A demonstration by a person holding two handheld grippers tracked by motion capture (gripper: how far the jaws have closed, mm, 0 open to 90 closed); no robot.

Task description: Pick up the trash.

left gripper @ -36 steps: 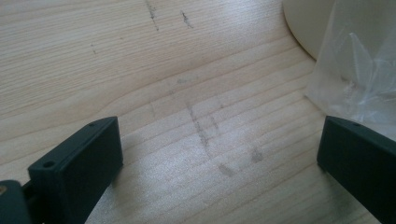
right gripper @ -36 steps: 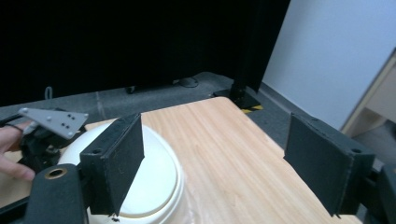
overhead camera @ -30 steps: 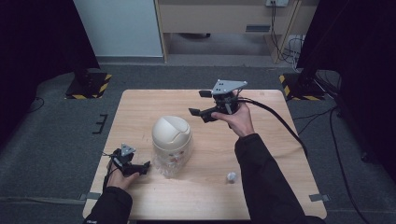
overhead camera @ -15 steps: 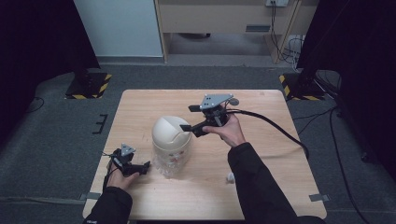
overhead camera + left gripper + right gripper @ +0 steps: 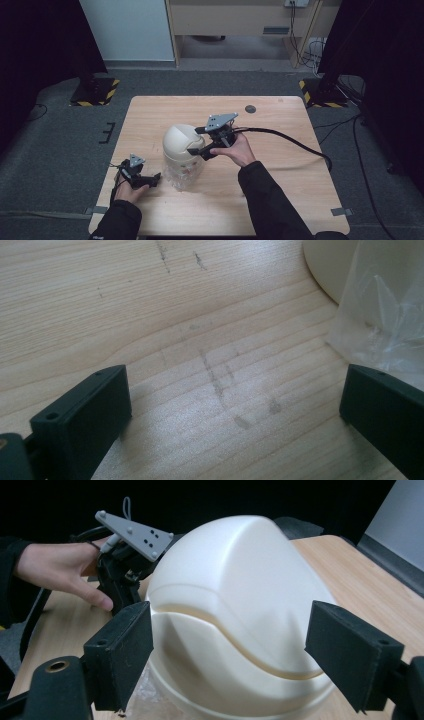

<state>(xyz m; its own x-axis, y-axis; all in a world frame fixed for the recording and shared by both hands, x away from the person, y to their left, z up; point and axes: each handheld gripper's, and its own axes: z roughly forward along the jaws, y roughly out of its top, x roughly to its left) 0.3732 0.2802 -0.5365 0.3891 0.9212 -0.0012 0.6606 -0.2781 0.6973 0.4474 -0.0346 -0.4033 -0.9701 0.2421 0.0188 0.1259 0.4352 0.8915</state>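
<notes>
A cream domed lid [image 5: 181, 141] sits on a small bin lined with a clear plastic bag [image 5: 182, 172] at the middle of the wooden table [image 5: 280, 200]. My right gripper [image 5: 196, 141] is open at the dome's right side. In the right gripper view the dome [image 5: 235, 605] stands between the spread jaws of my right gripper [image 5: 230, 655], and I cannot tell if they touch it. My left gripper [image 5: 154, 180] rests open on the table just left of the bag. Its own view shows bare wood between the jaws of my left gripper [image 5: 235, 415], with the plastic bag [image 5: 385, 315] at the right.
A dark round mark [image 5: 250, 108] lies near the table's back edge. The right gripper's black cable [image 5: 300, 145] trails across the table's right half. Grey carpet [image 5: 65, 150] surrounds the table. In the right gripper view the left hand [image 5: 60, 575] is beyond the dome.
My right gripper has come from the back of the table down and left to the dome, jaws open. The left gripper has stayed put.
</notes>
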